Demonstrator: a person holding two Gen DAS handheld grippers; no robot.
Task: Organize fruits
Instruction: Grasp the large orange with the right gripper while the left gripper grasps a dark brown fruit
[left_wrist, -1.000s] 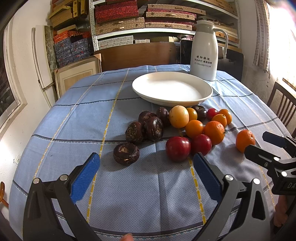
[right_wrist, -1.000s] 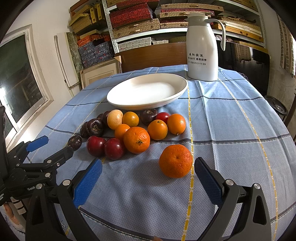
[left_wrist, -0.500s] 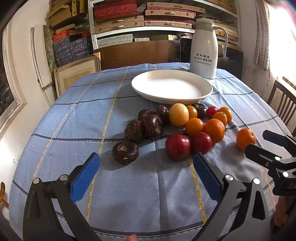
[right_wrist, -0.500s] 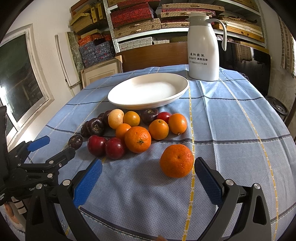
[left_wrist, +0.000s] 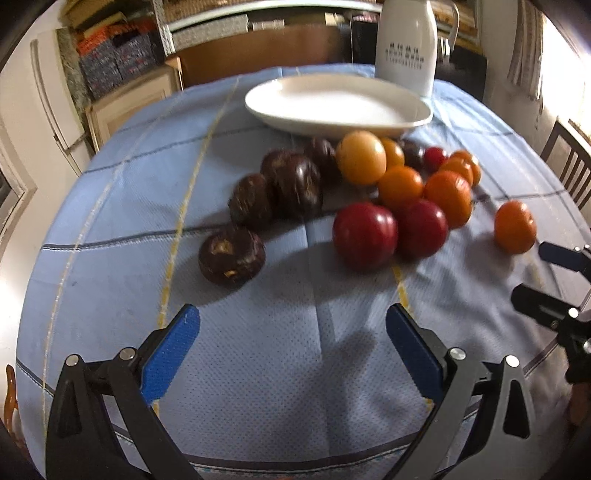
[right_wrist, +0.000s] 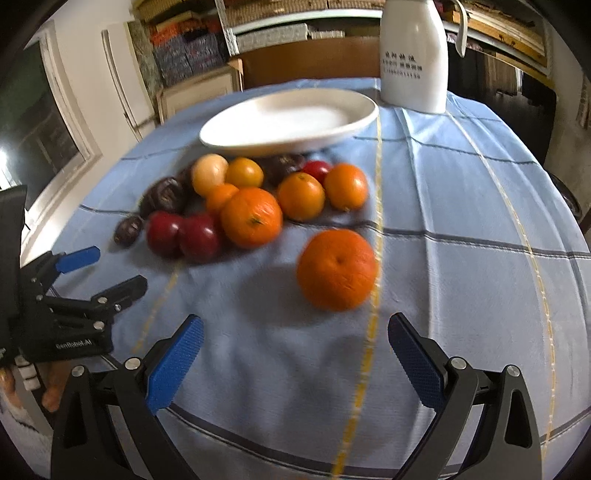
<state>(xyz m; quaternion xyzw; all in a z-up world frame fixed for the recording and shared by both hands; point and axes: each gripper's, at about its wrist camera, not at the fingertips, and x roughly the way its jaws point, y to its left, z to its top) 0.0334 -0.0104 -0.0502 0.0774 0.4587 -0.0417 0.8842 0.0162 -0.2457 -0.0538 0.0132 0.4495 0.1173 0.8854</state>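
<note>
Lying just ahead of the open right hand-held gripper (right_wrist: 295, 334): lone orange (right_wrist: 337, 268).

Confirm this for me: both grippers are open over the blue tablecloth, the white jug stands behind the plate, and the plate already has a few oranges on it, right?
Not quite. The white plate has no fruit on it; the right wrist view shows the oranges on the tablecloth in front of it. The rest holds: left gripper and right gripper are open, and the white jug stands behind the plate.
</note>
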